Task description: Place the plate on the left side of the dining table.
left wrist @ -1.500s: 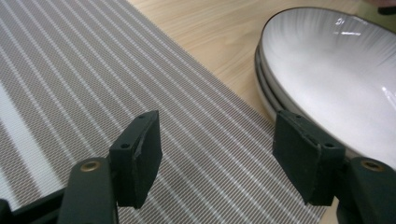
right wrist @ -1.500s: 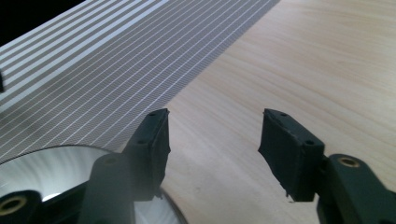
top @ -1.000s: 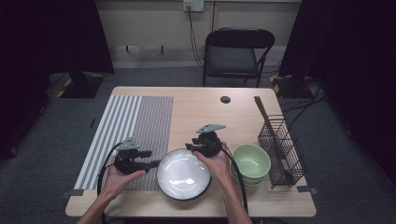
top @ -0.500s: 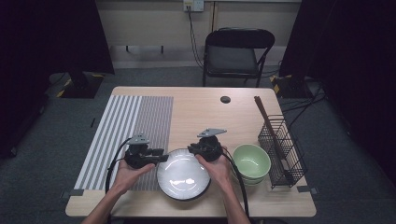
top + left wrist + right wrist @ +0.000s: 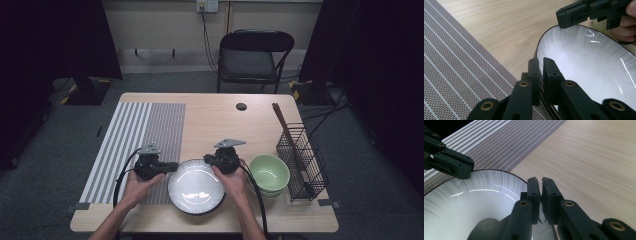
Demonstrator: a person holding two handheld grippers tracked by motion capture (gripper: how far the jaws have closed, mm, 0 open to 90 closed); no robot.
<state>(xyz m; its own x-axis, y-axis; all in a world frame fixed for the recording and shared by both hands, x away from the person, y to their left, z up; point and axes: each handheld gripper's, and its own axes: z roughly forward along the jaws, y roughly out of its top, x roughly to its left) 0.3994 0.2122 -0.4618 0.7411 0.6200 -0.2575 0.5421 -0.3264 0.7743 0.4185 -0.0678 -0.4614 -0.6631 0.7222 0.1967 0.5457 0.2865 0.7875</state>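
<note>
Both tongs, left tongs (image 5: 541,65) and right tongs (image 5: 540,185), pinch the white plate's (image 5: 196,186) rim

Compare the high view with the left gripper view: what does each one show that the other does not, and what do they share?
High view alone: the pale green bowl, the black wire rack with a brown stick, the small black disc, the black folding chair and the person's forearms.

Left gripper view alone: the left gripper close up, its fingers shut on the rim of the white dark-rimmed plate.

Both: that plate, the grey striped placemat, the light wooden table, and the right gripper at the plate's opposite rim.
</note>
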